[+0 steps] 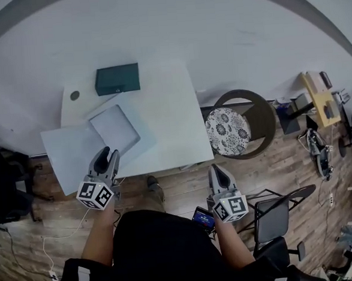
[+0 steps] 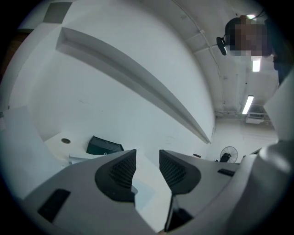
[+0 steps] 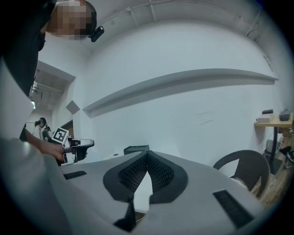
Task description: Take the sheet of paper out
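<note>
A white table (image 1: 168,113) carries a dark green box (image 1: 117,79) at its far side. A grey rectangular sheet (image 1: 114,128) lies slantwise on a larger pale sheet (image 1: 69,153) that overhangs the table's left front edge. My left gripper (image 1: 108,153) stands open just at the front edge of these sheets, with nothing between its fingers. In the left gripper view its jaws (image 2: 147,167) are apart, with the box (image 2: 104,146) beyond them. My right gripper (image 1: 217,170) is shut and empty over the floor, right of the table's front corner; its pads (image 3: 158,172) touch.
A round chair with a patterned cushion (image 1: 229,130) stands right of the table. A dark folding chair (image 1: 271,217) is at my right side. A wooden stand (image 1: 318,97) and cluttered items line the far right. Cables lie on the floor (image 1: 45,248) at left.
</note>
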Demonstrator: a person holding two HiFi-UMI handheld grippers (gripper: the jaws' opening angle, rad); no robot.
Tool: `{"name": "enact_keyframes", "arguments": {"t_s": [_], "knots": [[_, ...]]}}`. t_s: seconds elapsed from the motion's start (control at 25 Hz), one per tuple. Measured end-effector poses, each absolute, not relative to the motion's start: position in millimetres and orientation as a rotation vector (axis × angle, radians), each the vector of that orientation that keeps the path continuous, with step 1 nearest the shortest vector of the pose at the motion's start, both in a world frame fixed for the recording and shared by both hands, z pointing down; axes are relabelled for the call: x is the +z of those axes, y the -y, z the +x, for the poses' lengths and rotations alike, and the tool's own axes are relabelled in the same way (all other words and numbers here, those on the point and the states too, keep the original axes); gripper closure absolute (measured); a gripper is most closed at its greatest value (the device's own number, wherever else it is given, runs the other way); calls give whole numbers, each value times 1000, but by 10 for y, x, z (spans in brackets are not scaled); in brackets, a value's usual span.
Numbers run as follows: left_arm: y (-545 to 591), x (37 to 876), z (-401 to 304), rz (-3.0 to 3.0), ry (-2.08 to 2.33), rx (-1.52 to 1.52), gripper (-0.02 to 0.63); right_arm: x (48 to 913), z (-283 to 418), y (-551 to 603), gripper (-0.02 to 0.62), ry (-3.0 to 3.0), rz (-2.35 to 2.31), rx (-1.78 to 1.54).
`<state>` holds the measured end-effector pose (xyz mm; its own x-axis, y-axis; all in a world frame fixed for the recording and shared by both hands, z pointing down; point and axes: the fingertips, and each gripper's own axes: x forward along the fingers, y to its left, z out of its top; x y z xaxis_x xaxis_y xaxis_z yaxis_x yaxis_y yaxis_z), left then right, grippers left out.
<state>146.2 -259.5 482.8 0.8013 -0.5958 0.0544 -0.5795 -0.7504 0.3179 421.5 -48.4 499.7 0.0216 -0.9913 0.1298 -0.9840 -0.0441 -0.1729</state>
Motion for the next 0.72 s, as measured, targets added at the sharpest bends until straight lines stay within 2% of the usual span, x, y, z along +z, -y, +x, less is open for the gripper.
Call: {"name": "enact_keyframes", "arguments": {"t_s": [0.28,0.72], "knots": [[3268,5104,1430,2515,979,-13,466,4930,4425,1398,583,-2252,-2145,-335],[3823,5824,1118,2219,1002,161,466,4990,4176,2757,583,-2471,-1916,-376]]}}
